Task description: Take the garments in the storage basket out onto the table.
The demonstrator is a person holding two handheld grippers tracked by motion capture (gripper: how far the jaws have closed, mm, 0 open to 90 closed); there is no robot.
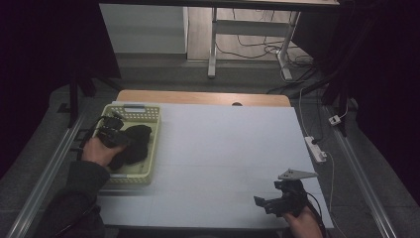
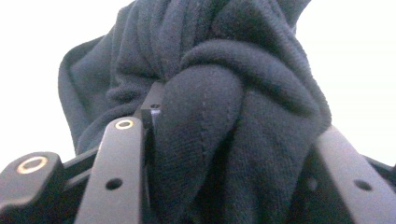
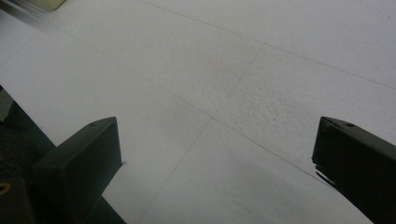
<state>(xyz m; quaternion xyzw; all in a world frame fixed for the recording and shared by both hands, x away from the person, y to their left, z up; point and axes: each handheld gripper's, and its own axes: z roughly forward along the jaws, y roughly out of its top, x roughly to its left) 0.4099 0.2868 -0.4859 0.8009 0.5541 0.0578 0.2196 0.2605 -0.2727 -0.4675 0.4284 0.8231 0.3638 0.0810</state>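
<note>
A dark, bunched knitted cloth (image 1: 137,143) lies in a pale yellow-green basket (image 1: 151,115) at the table's left side. My left gripper (image 1: 115,137) reaches into the basket from the left and is shut on this cloth. In the left gripper view the cloth (image 2: 233,60) bulges in thick folds between the two black jaws of the left gripper (image 2: 238,126) and hides most of what lies beyond. My right gripper (image 1: 263,203) rests low near the front right of the white table top (image 1: 223,148). It stands open (image 3: 217,128), with bare white surface between its jaws.
The basket's front rim (image 1: 130,179) sits close to the table's left front corner. A white power strip (image 1: 315,148) and cables lie on the floor to the right. Metal rails (image 1: 44,173) run along both sides. A desk frame (image 1: 213,49) stands behind.
</note>
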